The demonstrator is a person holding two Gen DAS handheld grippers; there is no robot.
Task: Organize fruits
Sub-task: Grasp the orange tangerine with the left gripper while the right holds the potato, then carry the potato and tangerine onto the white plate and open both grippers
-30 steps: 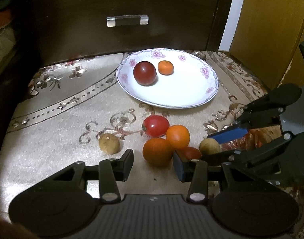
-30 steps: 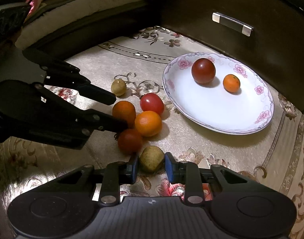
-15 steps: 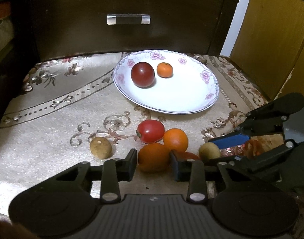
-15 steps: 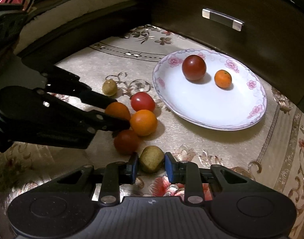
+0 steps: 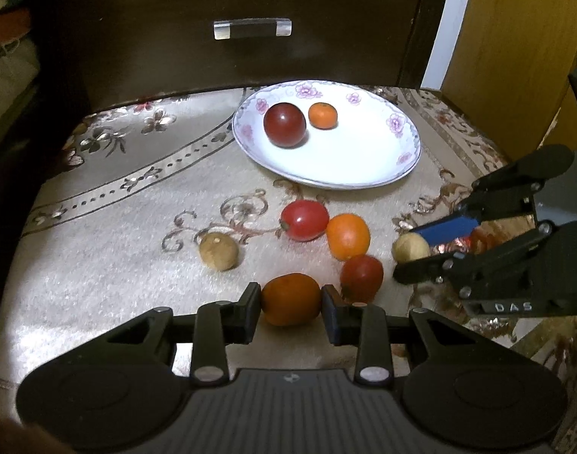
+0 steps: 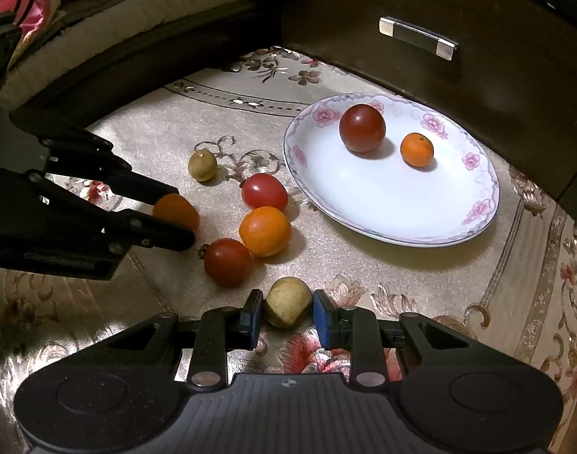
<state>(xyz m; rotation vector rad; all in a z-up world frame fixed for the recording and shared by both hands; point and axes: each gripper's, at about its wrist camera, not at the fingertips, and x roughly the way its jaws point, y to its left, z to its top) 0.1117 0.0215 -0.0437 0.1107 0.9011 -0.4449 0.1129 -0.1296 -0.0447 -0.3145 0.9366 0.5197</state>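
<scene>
Orange fruit (image 5: 290,298): seated on the cloth between the fingers of the left gripper (image 5: 290,312); both pads are seen touching its sides, so it is judged pinched.
Tan fruit (image 6: 287,301): held likewise between the fingers of the right gripper (image 6: 284,316), which are pressed against it.
Long axis: none is marked; both fruits are roundish.
Plate (image 5: 368,174): located ahead of both grippers, beyond the loose cluster; a dark red fruit (image 5: 284,124) and a small orange (image 5: 322,115) are carried on it.
Nearer gripper: the right is judged closer to the plate.
Loose fruits: a red tomato (image 5: 304,220), an orange (image 5: 348,236), a dark tomato (image 5: 361,274) and a brown fruit (image 5: 218,251) are left on the cloth.

Two close wrist views, sharing plate (image 5: 409,159)
</scene>
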